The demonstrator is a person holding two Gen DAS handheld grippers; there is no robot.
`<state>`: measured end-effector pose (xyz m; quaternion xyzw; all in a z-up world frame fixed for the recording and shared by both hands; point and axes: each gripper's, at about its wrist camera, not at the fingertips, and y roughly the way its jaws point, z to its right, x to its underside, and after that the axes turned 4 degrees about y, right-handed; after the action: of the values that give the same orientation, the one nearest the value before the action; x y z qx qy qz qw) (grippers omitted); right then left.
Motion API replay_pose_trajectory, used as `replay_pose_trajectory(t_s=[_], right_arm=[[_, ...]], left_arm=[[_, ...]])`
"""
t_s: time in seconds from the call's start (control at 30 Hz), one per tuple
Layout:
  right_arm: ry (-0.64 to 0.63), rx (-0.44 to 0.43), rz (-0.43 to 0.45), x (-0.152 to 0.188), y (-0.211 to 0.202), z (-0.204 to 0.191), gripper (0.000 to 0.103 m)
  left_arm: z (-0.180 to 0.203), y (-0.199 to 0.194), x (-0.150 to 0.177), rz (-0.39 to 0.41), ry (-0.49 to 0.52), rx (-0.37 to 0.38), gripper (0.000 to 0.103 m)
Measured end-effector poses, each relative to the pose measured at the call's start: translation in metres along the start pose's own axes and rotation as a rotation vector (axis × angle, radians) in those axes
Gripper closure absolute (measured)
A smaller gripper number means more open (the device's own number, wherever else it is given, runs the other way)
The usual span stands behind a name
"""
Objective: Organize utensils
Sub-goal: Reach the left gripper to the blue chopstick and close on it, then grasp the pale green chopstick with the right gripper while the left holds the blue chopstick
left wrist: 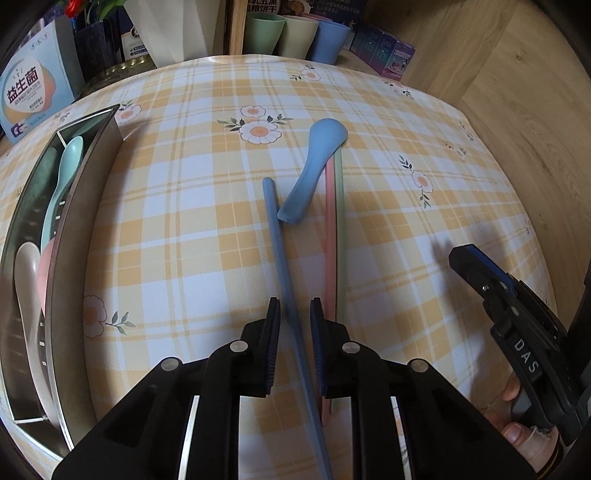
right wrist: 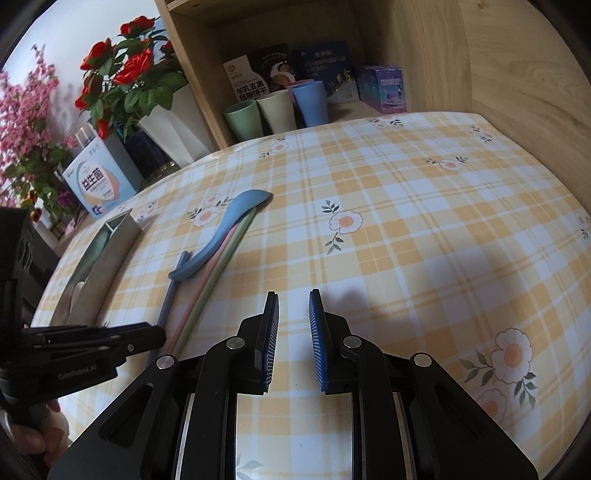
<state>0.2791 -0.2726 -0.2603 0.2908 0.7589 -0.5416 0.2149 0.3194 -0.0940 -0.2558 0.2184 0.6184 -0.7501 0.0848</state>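
Observation:
A blue chopstick lies on the checked tablecloth and runs between the fingers of my left gripper. The pads stand a narrow gap apart, and a slit shows on each side of the stick. A blue spoon rests bowl-down across a pink chopstick and a green chopstick just to the right. My right gripper hovers over bare cloth with its jaws slightly apart and nothing between them. From the right wrist, the left gripper reaches in from the left, over the near ends of the chopsticks.
A metal utensil caddy stands at the left and holds a teal spoon, a white spoon and a pink one. Cups, boxes and a flower vase line the back. A wooden wall bounds the right.

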Motion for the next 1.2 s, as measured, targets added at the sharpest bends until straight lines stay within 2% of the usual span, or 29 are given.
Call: replay_pose_trajectory(t_s=[0.13,0.23,0.4,0.47,0.77,1.2], right_arm=[[-0.017,0.0,-0.008,0.0,0.003,-0.003,0.085],[-0.013,-0.002,-0.016,0.0,0.005,-0.001,0.085],[-0.005,-0.047,-0.065,0.0,0.013,0.002,0.085],[0.007,-0.068,-0.099,-0.001,0.019,0.005,0.085],[0.055,-0.076,-0.11,0.0,0.022,0.012,0.085],[0.027,-0.076,-0.116,0.0,0.021,0.009,0.085]], left_arm=[[0.004,0.001,0.001,0.008,0.036,-0.036,0.087],[0.004,0.001,0.003,0.021,0.042,-0.059,0.095],[0.002,-0.001,0.007,0.038,0.039,-0.06,0.097],[-0.001,-0.003,0.011,0.043,0.019,-0.052,0.097],[-0.02,-0.028,0.028,0.086,-0.055,-0.024,0.097],[-0.027,-0.052,0.036,0.16,-0.06,0.026,0.097]])
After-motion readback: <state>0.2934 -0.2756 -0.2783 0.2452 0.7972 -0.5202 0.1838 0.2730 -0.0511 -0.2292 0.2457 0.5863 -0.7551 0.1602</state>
